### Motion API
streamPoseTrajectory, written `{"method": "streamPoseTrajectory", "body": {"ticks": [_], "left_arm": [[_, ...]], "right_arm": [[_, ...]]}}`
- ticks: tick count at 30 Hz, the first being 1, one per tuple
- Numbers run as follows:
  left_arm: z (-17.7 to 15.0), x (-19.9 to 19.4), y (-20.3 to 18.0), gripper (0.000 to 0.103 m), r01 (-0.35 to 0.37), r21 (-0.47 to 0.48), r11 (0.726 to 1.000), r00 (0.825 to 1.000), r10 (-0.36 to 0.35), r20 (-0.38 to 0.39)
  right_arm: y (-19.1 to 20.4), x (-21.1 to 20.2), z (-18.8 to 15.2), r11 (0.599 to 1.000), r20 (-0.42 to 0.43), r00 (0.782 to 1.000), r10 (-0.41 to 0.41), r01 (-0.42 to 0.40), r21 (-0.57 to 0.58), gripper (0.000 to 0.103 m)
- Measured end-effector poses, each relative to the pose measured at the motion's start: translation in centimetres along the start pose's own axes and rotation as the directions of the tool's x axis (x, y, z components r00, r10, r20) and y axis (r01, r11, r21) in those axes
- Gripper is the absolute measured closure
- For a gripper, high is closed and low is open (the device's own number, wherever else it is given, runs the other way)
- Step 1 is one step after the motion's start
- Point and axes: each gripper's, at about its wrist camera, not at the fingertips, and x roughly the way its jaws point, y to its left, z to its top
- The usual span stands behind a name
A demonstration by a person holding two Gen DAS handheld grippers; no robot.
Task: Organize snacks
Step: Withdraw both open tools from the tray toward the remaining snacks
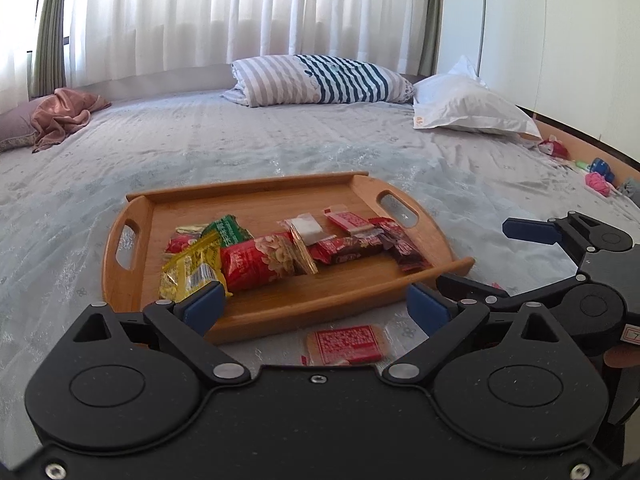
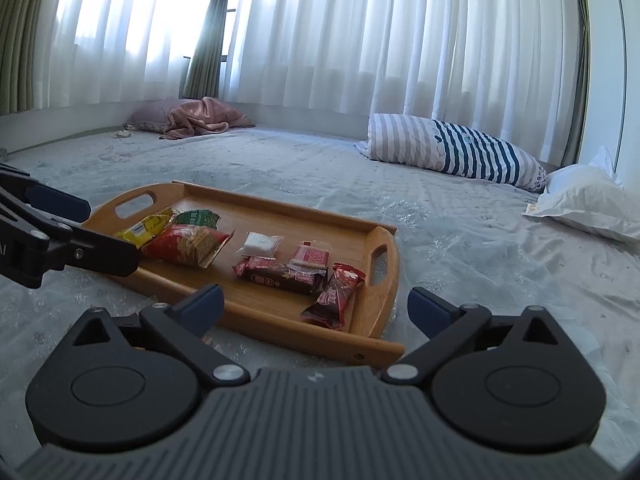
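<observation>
A: What holds the snacks?

B: A wood tray point(image 1: 276, 300) with smooth round ends and a cut-out handle at each end. It sits on the bed point(image 1: 240, 140), which has a shiny, bumpy cover.

A: What are the snacks like?

B: Crinkly packets. A yellow pack point(image 1: 190, 270), a green pack point(image 1: 230, 230), a fat red bag point(image 1: 256, 262) with flowers, a white square point(image 2: 260, 245), and dark red bars point(image 2: 282, 276). The writing is too small to read.

A: Any snack off the tray?

B: Yes, one flat red cracker point(image 1: 347, 344) lies on the bed, just in front of the tray, between the left tongs point(image 1: 316, 308).

A: And the tongs?

B: Left tongs are wide and hold nothing. Right tongs point(image 2: 316, 306) are wide too, empty, near the tray's corner.
</observation>
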Motion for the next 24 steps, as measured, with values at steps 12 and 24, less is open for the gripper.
{"method": "streamPoseTrajectory", "body": {"ticks": [12, 24], "left_arm": [[-2.6, -0.2, 0.2, 0.005, -0.024, -0.053, 0.998, 0.999, 0.022, -0.034], [-6.0, -0.4, -0.7, 0.006, -0.047, -0.065, 0.997, 0.998, 0.043, -0.054]], "right_arm": [[-0.8, -1.0, -2.4, 0.999, -0.033, 0.999, -0.040, 0.041, 0.020, 0.000], [-0.9, -0.8, -4.5, 0.997, -0.077, 0.995, -0.061, 0.064, 0.031, 0.000]]}}
